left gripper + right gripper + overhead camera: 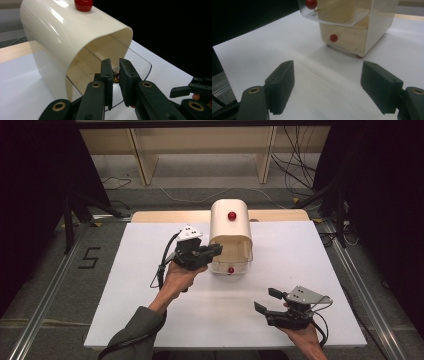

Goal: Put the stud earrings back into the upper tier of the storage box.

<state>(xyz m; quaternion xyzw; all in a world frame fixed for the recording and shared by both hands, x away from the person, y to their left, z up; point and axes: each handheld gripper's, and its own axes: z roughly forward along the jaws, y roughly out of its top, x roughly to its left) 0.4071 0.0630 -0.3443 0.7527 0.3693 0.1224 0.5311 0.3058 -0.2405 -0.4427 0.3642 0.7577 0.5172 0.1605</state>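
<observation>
Bench [150,285] with a white top carries a cream bread-bin-shaped box [230,227] at its far middle, a red knob [232,215] on its curved cover and a clear plastic flap [231,266] hanging open at the front with a second red knob [230,270] on it. The left gripper [216,251], held at the box's open front, has its jaws nearly together, pinched on the small brass stem [115,74] of the flap's knob at the flap's edge. The right gripper [266,301] rests low near the bench's front right, well apart from the box, its jaws spread wide with nothing between them.
</observation>
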